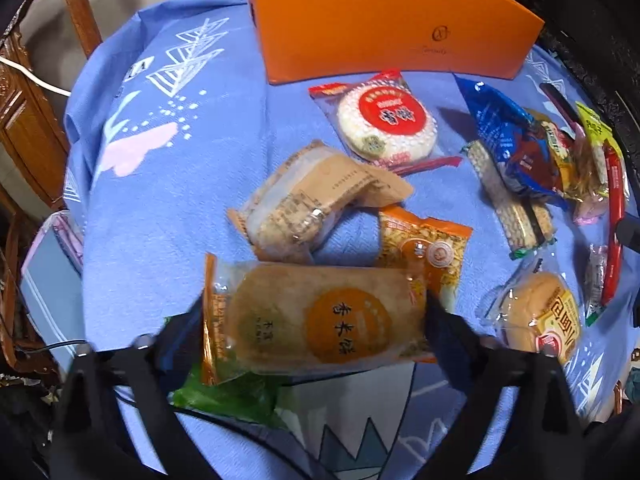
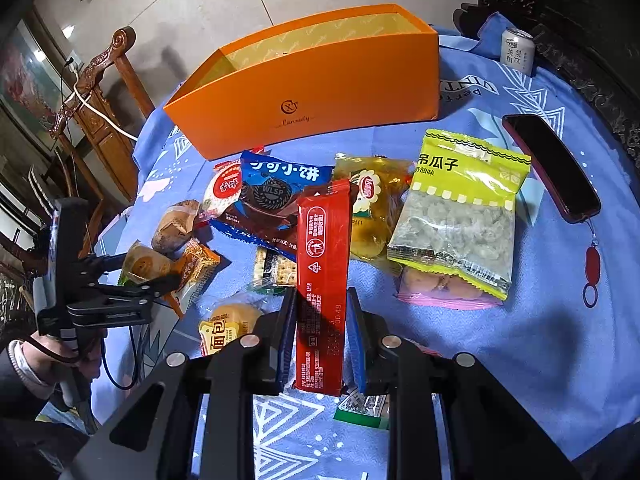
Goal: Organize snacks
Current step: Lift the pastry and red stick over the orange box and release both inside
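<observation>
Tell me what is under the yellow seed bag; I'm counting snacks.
A pink-edged packet pokes out beneath the yellow seed bag, showing pale round pieces. The rest is covered, so anything else underneath cannot be seen.

The orange box [image 2: 304, 92] reads "Curiosity"; the blue packet [image 2: 276, 196] "WLSP"; the bun wrapper [image 2: 218, 336] "面包".

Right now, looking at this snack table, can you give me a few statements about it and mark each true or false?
1. The orange box looks empty. True.
2. The right gripper has its fingers on either side of a red stick packet. True.
3. The left gripper holds nothing. False: a round pastry packet sits between its fingers.
4. The drink can lies inside the box. False: it stands on the table behind it.
5. The yellow-green seed bag lies beside a dark phone. True.
</observation>
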`<action>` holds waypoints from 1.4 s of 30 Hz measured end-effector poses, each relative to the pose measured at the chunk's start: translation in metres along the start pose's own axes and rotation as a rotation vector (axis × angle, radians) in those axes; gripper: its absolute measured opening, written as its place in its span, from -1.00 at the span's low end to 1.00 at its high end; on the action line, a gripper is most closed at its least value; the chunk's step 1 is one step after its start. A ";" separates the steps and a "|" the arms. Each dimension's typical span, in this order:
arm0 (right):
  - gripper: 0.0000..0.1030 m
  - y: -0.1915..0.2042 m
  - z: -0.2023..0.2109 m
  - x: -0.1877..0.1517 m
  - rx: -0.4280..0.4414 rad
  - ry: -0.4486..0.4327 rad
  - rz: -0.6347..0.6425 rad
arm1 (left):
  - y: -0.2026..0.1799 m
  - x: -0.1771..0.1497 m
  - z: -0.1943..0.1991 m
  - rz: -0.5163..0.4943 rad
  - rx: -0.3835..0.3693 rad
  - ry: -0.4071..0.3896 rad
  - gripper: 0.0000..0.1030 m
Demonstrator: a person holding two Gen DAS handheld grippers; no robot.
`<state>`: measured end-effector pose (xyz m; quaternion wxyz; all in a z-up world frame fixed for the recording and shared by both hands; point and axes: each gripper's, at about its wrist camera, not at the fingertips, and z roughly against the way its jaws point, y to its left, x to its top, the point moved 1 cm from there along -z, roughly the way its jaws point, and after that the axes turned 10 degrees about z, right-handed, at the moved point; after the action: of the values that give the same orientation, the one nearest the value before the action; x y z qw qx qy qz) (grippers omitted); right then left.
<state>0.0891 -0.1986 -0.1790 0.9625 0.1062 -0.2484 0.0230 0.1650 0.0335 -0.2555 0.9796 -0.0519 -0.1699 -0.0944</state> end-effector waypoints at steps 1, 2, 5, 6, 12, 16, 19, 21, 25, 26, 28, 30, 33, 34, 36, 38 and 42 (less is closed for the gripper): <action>-0.53 0.000 0.000 0.000 -0.001 -0.001 0.000 | 0.000 0.000 0.001 0.007 -0.015 -0.001 0.59; -0.53 -0.001 0.000 0.000 -0.001 -0.002 -0.002 | 0.002 0.000 0.003 0.014 -0.024 -0.006 0.57; -0.53 -0.001 0.000 0.000 -0.002 -0.003 -0.006 | 0.004 -0.003 0.009 0.011 -0.021 -0.025 0.54; -0.53 -0.001 0.000 0.000 -0.002 -0.004 -0.005 | 0.005 -0.004 0.012 0.015 -0.023 -0.030 0.54; -0.53 0.002 0.009 0.004 -0.004 -0.030 0.012 | 0.009 -0.003 0.044 0.022 -0.038 -0.098 0.54; -0.53 0.007 0.021 0.011 0.000 -0.062 0.028 | 0.009 0.005 0.075 0.024 -0.057 -0.162 0.54; -0.53 0.010 0.032 0.020 0.004 -0.095 0.038 | 0.006 0.015 0.098 0.019 -0.064 -0.212 0.54; -0.53 0.010 0.040 0.028 0.005 -0.122 0.043 | 0.002 0.026 0.114 0.014 -0.076 -0.247 0.54; -0.53 0.010 0.053 0.047 0.005 -0.165 0.053 | -0.009 0.051 0.139 0.000 -0.092 -0.306 0.54; -0.53 0.009 0.055 0.052 0.005 -0.174 0.055 | -0.013 0.060 0.145 -0.003 -0.096 -0.315 0.54; -0.53 0.007 0.061 0.066 0.003 -0.198 0.064 | -0.019 0.074 0.151 -0.009 -0.095 -0.324 0.54; -0.53 0.005 0.065 0.081 -0.003 -0.220 0.074 | -0.028 0.092 0.158 -0.015 -0.080 -0.334 0.54; -0.53 0.001 0.070 0.108 -0.012 -0.255 0.086 | -0.036 0.118 0.165 0.000 -0.080 -0.349 0.54; -0.53 0.000 0.071 0.116 -0.014 -0.266 0.090 | -0.038 0.128 0.168 0.009 -0.085 -0.353 0.54; -0.53 -0.002 0.073 0.137 -0.021 -0.290 0.103 | -0.042 0.147 0.170 0.019 -0.083 -0.369 0.54; -0.53 -0.002 0.074 0.155 -0.026 -0.308 0.117 | -0.047 0.168 0.172 0.025 -0.078 -0.381 0.54; -0.53 -0.005 0.067 0.198 -0.039 -0.338 0.146 | -0.054 0.207 0.167 0.030 -0.062 -0.396 0.54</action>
<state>0.2310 -0.2197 -0.0276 0.9047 0.0717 -0.4142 0.0697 0.2914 -0.0317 -0.0241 0.9262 -0.1021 -0.3557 -0.0728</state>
